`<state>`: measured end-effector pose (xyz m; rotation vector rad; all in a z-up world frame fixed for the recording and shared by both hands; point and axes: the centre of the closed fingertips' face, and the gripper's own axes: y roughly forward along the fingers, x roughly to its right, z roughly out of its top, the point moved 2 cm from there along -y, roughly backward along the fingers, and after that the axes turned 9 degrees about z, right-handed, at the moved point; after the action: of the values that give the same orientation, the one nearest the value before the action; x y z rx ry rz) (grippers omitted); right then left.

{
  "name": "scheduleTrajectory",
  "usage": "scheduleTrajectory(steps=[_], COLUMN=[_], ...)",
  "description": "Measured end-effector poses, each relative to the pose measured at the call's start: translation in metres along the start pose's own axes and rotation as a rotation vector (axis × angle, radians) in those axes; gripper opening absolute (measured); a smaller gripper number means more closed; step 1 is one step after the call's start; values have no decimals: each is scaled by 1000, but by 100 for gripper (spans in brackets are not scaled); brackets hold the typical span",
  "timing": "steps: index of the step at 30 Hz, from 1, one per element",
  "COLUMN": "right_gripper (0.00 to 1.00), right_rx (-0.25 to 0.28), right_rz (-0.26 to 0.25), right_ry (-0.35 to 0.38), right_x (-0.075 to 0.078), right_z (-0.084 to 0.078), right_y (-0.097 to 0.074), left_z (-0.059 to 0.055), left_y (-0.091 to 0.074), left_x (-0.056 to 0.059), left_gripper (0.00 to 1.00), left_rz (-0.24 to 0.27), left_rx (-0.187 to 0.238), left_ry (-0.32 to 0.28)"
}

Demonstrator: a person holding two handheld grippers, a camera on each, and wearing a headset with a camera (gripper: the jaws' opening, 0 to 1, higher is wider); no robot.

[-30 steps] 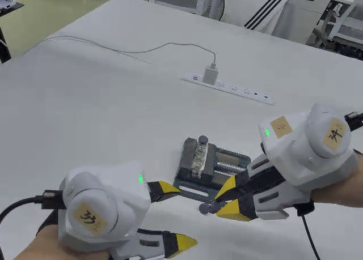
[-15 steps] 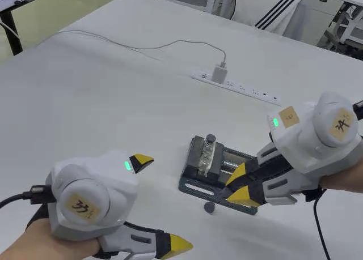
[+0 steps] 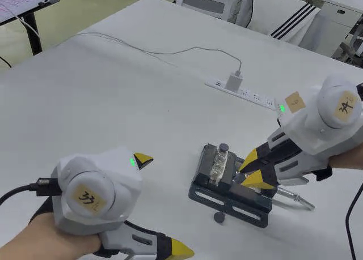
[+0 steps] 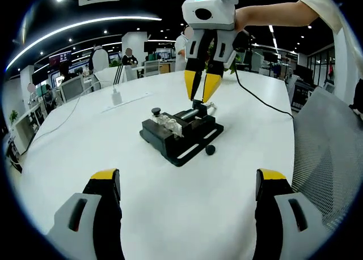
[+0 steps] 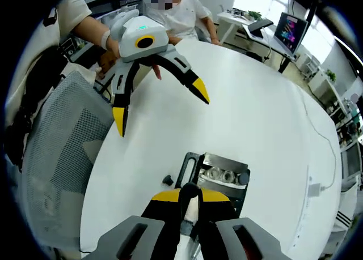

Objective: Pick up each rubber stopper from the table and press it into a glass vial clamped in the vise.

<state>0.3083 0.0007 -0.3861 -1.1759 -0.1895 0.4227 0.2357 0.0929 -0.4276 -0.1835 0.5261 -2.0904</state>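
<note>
A small dark vise [image 3: 199, 192] [image 4: 187, 141] [image 5: 187, 163] sits on the white table and clamps a glass vial [image 3: 217, 165] [image 4: 168, 122] [image 5: 218, 174]. One dark rubber stopper [image 3: 223, 148] [image 4: 155, 111] [image 5: 244, 179] sits in the vial's mouth. Another rubber stopper [image 3: 219, 217] [image 4: 210, 149] [image 5: 168, 180] lies loose on the table beside the vise's base. My right gripper [image 3: 256, 168] [image 4: 201, 94] [image 5: 190, 199] hovers shut just above the vise's screw end, holding nothing I can see. My left gripper [image 3: 161, 203] [image 4: 187, 183] [image 5: 160, 107] stands wide open and empty, a hand's width short of the vise.
A white power strip [image 3: 249, 93] with a charger [image 3: 233, 81] and cable lies farther back on the table. A mesh chair [image 4: 329, 158] [image 5: 57, 146] stands at the table's near edge. More chairs and desks stand beyond the far edge.
The stopper that was at the right gripper's tips now lies on the table. The right gripper has risen and moved back over the vise's screw end. The left jaws spread a little wider.
</note>
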Motion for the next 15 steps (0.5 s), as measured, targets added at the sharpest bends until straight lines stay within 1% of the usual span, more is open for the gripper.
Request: scheduleTrajectory(steps=[2,6,10,12,15], right_gripper=[5,5,5,5,5], right_rx=[-30,-87,-108,-133,-148], right_rz=[5,14,30,31,42], right_ry=[-23,-65,-78,-98,-108], right_x=[4,18,24,29,35], right_z=[0,-1,3,3,6], right_y=[-2,-4,-6,-7,-6], left_z=[-1,-1,-2,-1,1], left_y=[0,0,2,3,4], left_x=[0,-1,-2,-3,-4], left_gripper=[99,99,99,99,99], left_rz=[-4,-8,-7,-2,-3], left_rx=[-3,-5,-7,0,4], left_ry=[0,2,-4,-6,-16])
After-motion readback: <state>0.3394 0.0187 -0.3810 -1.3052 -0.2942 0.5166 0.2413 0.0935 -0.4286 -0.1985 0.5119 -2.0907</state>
